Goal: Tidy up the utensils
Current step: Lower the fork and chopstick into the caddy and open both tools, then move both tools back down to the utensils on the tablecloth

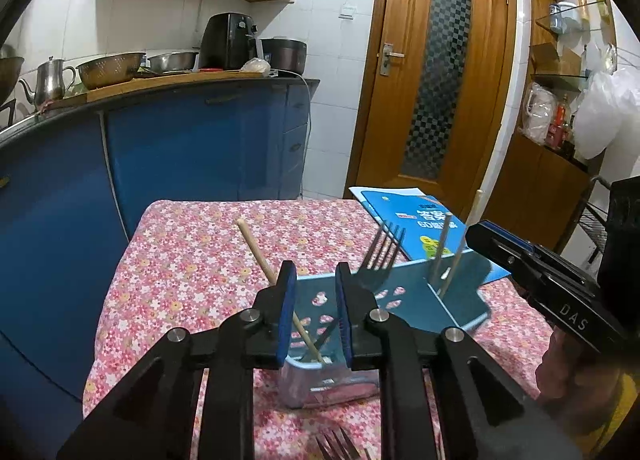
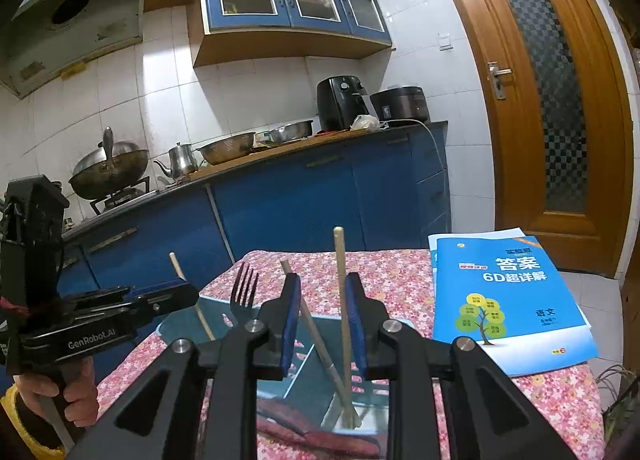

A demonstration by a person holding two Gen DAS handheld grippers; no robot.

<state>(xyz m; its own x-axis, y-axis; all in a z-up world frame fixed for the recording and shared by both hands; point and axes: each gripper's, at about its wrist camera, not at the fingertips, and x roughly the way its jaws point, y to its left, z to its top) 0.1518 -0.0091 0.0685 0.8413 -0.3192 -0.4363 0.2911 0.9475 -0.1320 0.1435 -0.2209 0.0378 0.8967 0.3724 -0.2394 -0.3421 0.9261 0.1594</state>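
In the left wrist view, the left gripper hangs over the near compartment of the blue utensil holder on the flowered tablecloth, its jaws slightly apart, and a wooden chopstick leans between them without the pads pressing on it; a fork stands in the holder. In the right wrist view, the right gripper has its jaws a little apart around two chopsticks that stand in the holder's compartment, seemingly not pinched, and a blue booklet lies just beside.
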